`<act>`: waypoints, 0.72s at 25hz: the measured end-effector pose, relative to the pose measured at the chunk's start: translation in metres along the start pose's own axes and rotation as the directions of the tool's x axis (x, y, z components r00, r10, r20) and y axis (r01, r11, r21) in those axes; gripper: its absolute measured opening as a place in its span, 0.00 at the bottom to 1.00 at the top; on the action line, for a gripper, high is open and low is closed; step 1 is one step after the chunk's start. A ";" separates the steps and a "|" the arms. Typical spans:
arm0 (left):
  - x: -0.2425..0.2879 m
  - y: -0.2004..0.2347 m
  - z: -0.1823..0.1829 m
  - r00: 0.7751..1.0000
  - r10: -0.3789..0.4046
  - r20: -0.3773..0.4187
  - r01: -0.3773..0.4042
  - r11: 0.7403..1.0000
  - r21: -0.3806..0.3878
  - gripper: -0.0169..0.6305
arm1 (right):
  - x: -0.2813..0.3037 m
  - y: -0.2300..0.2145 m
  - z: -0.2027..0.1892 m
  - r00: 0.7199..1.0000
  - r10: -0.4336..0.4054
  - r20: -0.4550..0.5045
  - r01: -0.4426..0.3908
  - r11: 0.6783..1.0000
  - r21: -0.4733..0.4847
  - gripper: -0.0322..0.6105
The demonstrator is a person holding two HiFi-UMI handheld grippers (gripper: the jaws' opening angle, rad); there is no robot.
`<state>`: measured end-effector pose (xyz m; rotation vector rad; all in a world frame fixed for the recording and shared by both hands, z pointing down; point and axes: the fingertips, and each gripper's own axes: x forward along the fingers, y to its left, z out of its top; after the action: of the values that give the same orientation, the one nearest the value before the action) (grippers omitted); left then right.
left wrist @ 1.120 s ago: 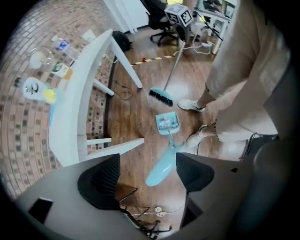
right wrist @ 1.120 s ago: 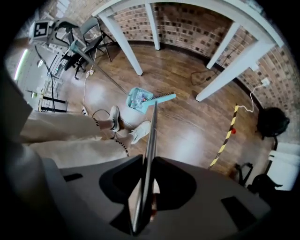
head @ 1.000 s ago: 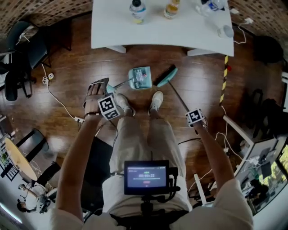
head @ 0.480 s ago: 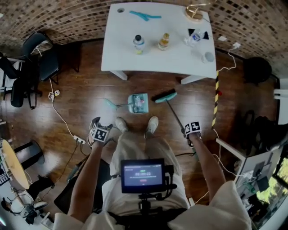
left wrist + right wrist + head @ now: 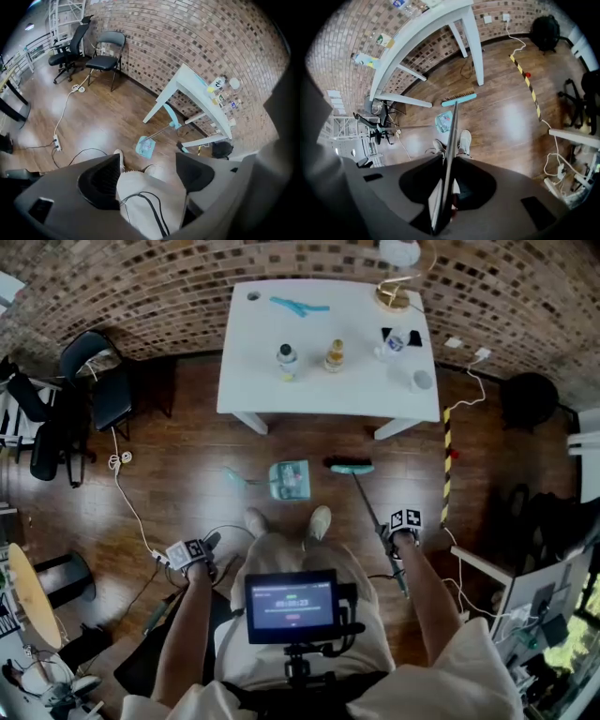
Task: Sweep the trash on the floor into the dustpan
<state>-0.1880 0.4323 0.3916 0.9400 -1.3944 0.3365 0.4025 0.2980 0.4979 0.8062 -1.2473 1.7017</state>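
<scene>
Left gripper (image 5: 190,556) has drawn back from dustpan (image 5: 290,479) — 2 fingers (image 5: 101,180) apart, empty; right gripper (image 5: 403,521) clamps broom (image 5: 351,467) handle — dustpan contents indistinct.

Whatever lies in the dustpan (image 5: 291,481) is too small to tell — the lamp (image 5: 400,251) runs off-frame.

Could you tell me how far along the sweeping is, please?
Mostly done, it seems: the dustpan holds litter, and I see none loose on the floor. In hand: the right gripper grips the broom. The left gripper is open and empty; little seems left.
</scene>
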 end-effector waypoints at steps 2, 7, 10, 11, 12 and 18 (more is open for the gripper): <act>-0.001 0.007 0.002 1.000 -0.003 -0.006 0.003 1.000 0.029 0.60 | 0.006 -0.001 -0.005 1.000 0.027 0.008 -0.027 0.997 0.073 0.22; -0.001 0.008 0.012 0.999 0.016 -0.047 -0.005 0.973 0.229 0.60 | 0.028 -0.004 -0.024 0.998 0.062 0.018 -0.065 0.977 0.201 0.22; -0.004 0.004 0.018 0.997 0.024 -0.077 0.001 0.951 0.310 0.60 | 0.033 0.004 -0.041 0.997 0.071 0.015 -0.072 0.961 0.268 0.22; -0.006 0.005 0.021 0.997 0.025 -0.080 0.002 0.948 0.319 0.60 | 0.037 0.007 -0.046 0.997 0.075 0.015 -0.076 0.954 0.290 0.22; -0.007 0.008 0.026 0.996 0.026 -0.081 0.001 0.946 0.324 0.60 | 0.041 0.009 -0.051 0.997 0.080 0.018 -0.081 0.947 0.311 0.22; -0.013 0.021 0.057 0.994 0.047 -0.097 -0.008 0.927 0.374 0.60 | 0.059 0.029 -0.063 0.993 0.101 0.061 -0.116 0.931 0.347 0.22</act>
<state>-0.2444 0.4078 0.3816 1.1962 -1.2701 0.6816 0.3503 0.3694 0.5186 1.0008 -1.0444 2.0416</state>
